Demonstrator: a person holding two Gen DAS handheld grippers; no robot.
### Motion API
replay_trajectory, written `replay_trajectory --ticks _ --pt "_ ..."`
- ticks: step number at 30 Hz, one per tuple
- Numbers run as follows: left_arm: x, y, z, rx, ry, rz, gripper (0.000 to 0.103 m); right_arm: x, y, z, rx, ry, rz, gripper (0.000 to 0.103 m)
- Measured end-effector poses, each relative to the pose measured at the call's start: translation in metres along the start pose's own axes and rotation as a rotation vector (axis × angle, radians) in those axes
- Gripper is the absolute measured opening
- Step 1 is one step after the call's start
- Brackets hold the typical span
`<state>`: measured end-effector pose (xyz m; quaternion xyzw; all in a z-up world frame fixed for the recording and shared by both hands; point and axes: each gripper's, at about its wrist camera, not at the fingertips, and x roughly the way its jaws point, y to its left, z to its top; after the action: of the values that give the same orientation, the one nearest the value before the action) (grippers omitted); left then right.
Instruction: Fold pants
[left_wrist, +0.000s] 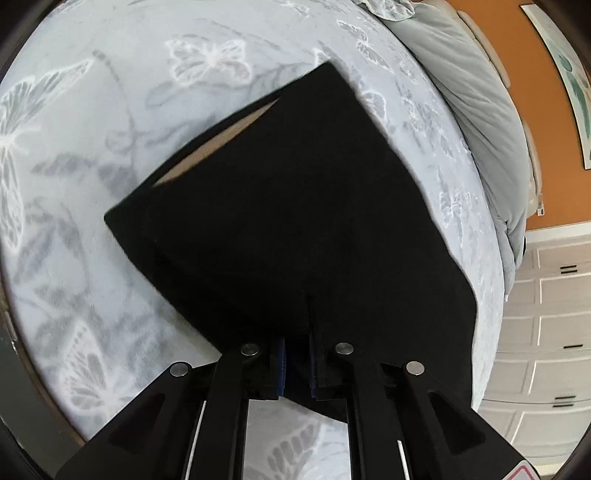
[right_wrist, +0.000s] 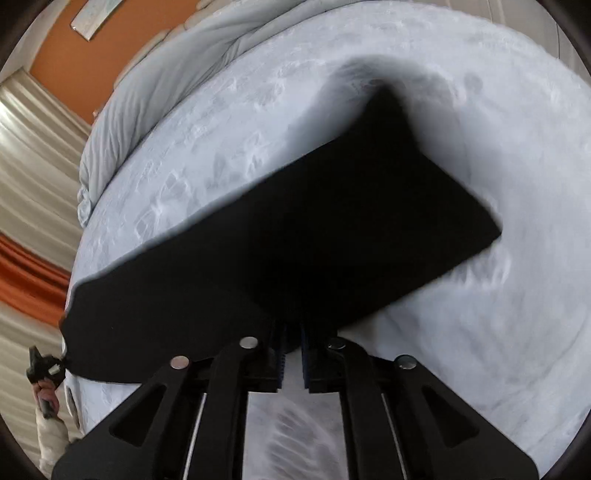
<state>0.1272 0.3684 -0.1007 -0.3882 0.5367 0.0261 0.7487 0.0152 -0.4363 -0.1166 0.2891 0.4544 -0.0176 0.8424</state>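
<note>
On my left wrist feed the pants (left_wrist: 288, 206) read as a flat, matte black slab of cloth, folded into a rough four-sided panel with crisp edges. A slit along its far-left edge shows a tan lining. They lie on the bed (left_wrist: 92, 155), whose cover is a pale grey-blue fleece printed with white butterflies and grey leaves; it looks soft and slightly napped. A puffy grey duvet (left_wrist: 476, 122) is bunched along the bed's far side, against an orange wall (left_wrist: 517, 55), with white drawer fronts (left_wrist: 554, 332) lower right.

My left gripper (left_wrist: 297, 363) points steeply down at the near edge of the cloth. Its fingers (left_wrist: 280, 365), faced with ribbed blue pads, are pinched on a fold of black fabric that rises between them.

On the right wrist feed the same pants (right_wrist: 332, 236) stretch away as a dark wedge, blurred at the edges. My right gripper (right_wrist: 292, 360) also tilts steeply down, its fingers drawn close together with the cloth's near edge nipped at their tips. At the far left a sleeved hand (right_wrist: 46, 391) holds the other gripper's handle, at the corner of the fabric.
</note>
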Motion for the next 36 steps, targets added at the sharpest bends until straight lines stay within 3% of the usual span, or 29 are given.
replay_trajectory --ticks 2,4,5,8,9,10,11,12,13,15,17,19,21,23,25,29,31,32,33,34,36 --pt "-0.004 -0.001 -0.003 0.009 -0.028 -0.004 0.024 -0.012 0.006 0.000 -0.009 -0.025 -0.018 0.027" --pt "-0.009 0.000 -0.007 -0.001 -0.048 -0.033 0.037 -0.027 0.011 0.001 -0.014 -0.089 -0.033 0.077" --pt "-0.011 0.001 -0.007 -0.007 -0.051 -0.048 0.047 -0.034 0.011 0.002 -0.004 -0.119 -0.036 0.085" --pt "-0.013 0.002 -0.004 -0.049 -0.054 -0.073 0.054 -0.044 0.005 0.007 0.030 -0.171 0.005 0.086" --pt "-0.011 0.002 -0.001 -0.067 -0.058 -0.071 0.054 -0.039 0.001 0.013 0.058 -0.177 0.003 0.086" --pt "-0.008 0.001 0.002 -0.073 -0.066 -0.068 0.052 -0.031 -0.006 0.018 0.102 -0.173 -0.001 0.068" --pt "-0.008 0.000 0.006 -0.074 -0.078 -0.056 0.040 -0.025 -0.017 0.029 0.135 -0.165 -0.005 0.047" --pt "-0.012 0.002 0.008 -0.071 -0.100 -0.024 0.029 -0.016 -0.020 0.037 0.156 -0.150 -0.021 0.003" --pt "-0.014 -0.001 0.011 -0.061 -0.115 0.016 0.012 -0.012 -0.019 0.043 0.169 -0.146 -0.029 0.004" --pt "-0.021 -0.001 0.014 -0.039 -0.126 0.010 0.010 -0.032 0.001 0.055 0.114 -0.231 0.034 0.004" --pt "-0.030 0.000 0.015 -0.012 -0.152 0.010 0.010 -0.073 0.037 0.066 -0.017 -0.365 0.151 0.004" --pt "-0.031 -0.002 0.016 0.019 -0.164 0.027 0.010 -0.096 0.049 0.069 -0.088 -0.437 0.169 0.004" --pt "-0.020 0.002 0.017 0.020 -0.149 0.052 0.010 -0.081 0.032 0.073 -0.099 -0.391 0.032 0.004" --pt "-0.009 0.011 0.014 0.011 -0.129 0.073 0.012 -0.037 -0.013 0.067 0.019 -0.248 -0.063 0.004" --pt "-0.008 0.019 0.013 0.001 -0.147 0.059 0.015 -0.006 -0.033 0.056 0.036 -0.140 -0.137 0.007" --pt "-0.010 0.014 0.010 0.039 -0.164 0.090 0.017 -0.020 -0.027 0.047 0.005 -0.169 -0.158 0.025" --pt "-0.009 0.011 0.010 0.049 -0.166 0.109 0.017 -0.025 -0.033 0.052 0.041 -0.183 -0.148 0.046" --pt "-0.009 0.010 0.010 0.047 -0.169 0.114 0.017 -0.023 -0.039 0.054 0.068 -0.182 -0.137 0.046" --pt "-0.009 0.009 0.010 0.046 -0.175 0.122 0.017 -0.019 -0.044 0.056 0.087 -0.185 -0.120 0.033" --pt "-0.008 0.008 0.010 0.054 -0.182 0.135 0.017 -0.019 -0.049 0.059 0.089 -0.189 -0.105 0.006" --pt "-0.007 0.004 0.010 0.077 -0.190 0.166 0.017 -0.029 -0.039 0.064 0.050 -0.233 -0.061 0.007"
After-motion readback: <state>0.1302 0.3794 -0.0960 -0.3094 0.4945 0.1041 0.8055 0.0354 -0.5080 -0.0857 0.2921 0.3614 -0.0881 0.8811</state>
